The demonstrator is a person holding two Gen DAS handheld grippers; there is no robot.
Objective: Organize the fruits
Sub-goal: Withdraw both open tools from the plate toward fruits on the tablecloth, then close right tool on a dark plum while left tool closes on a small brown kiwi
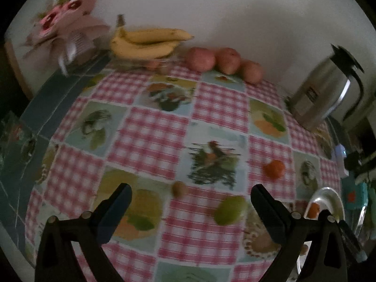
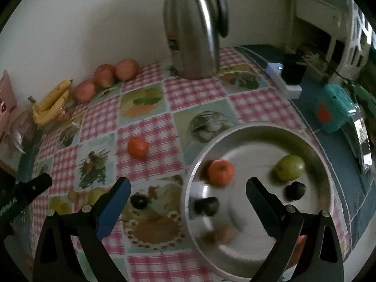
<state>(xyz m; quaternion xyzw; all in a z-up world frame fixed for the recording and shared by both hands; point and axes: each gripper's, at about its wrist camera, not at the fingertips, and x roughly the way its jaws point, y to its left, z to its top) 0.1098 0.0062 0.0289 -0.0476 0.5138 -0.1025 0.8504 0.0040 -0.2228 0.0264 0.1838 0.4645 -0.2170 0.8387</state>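
My left gripper (image 1: pixel 190 195) is open above the checked tablecloth. Just ahead of it lie a green fruit (image 1: pixel 231 210) by the right finger and a small brown fruit (image 1: pixel 179 189). A loose orange (image 1: pixel 273 169) sits farther right and shows too in the right wrist view (image 2: pixel 138 146). My right gripper (image 2: pixel 188 188) is open and empty over the left rim of a round metal plate (image 2: pixel 258 127). The plate holds an orange (image 2: pixel 221 172), a green fruit (image 2: pixel 290 166), two dark fruits (image 2: pixel 295 190) and a blurred brownish one (image 2: pixel 221 233).
Bananas (image 1: pixel 145 43) and three red apples (image 1: pixel 228 60) line the wall at the back. A steel thermos jug (image 2: pixel 195 28) stands behind the plate. A white device (image 2: pixel 282 77) and a teal box (image 2: pixel 336 110) sit near the right table edge. A bouquet (image 1: pixel 58 23) is back left.
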